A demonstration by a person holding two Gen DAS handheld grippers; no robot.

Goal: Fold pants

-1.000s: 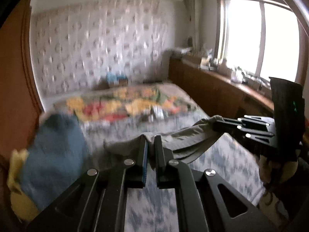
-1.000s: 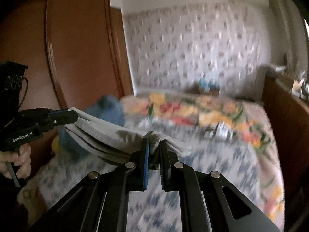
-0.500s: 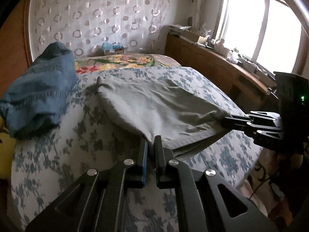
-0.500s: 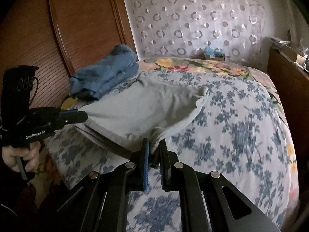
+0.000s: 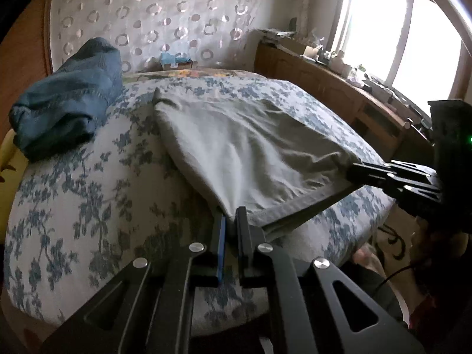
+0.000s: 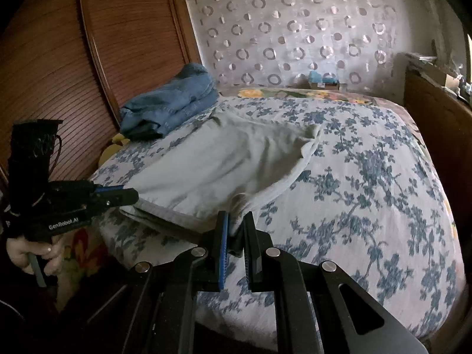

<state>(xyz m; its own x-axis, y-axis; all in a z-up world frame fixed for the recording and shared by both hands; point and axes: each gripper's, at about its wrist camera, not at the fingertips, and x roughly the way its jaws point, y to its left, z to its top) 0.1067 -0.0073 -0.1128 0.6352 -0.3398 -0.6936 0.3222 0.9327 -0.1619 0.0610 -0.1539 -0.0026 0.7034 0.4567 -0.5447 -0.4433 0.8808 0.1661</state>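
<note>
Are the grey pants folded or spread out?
Folded: the pants lie doubled on the bed, layered edges pinched by both tools.

Right wrist view: the single legible inscription is "GenRobot.AI", printed in small white letters on the black side of the left tongs' (image 6: 129,196) body, just above the hand (image 6: 32,253) that grips the handle. Faint pale marks sit on the dark upright block (image 6: 34,144) atop the same device, too dim to read. A label on the small teal box (image 6: 323,79) at the head of the bed is too small to read.

Left wrist view: no lettering can be read. A green indicator light (image 5: 467,140) glows on the dark housing of the right tongs (image 5: 354,172), carrying no characters.
</note>
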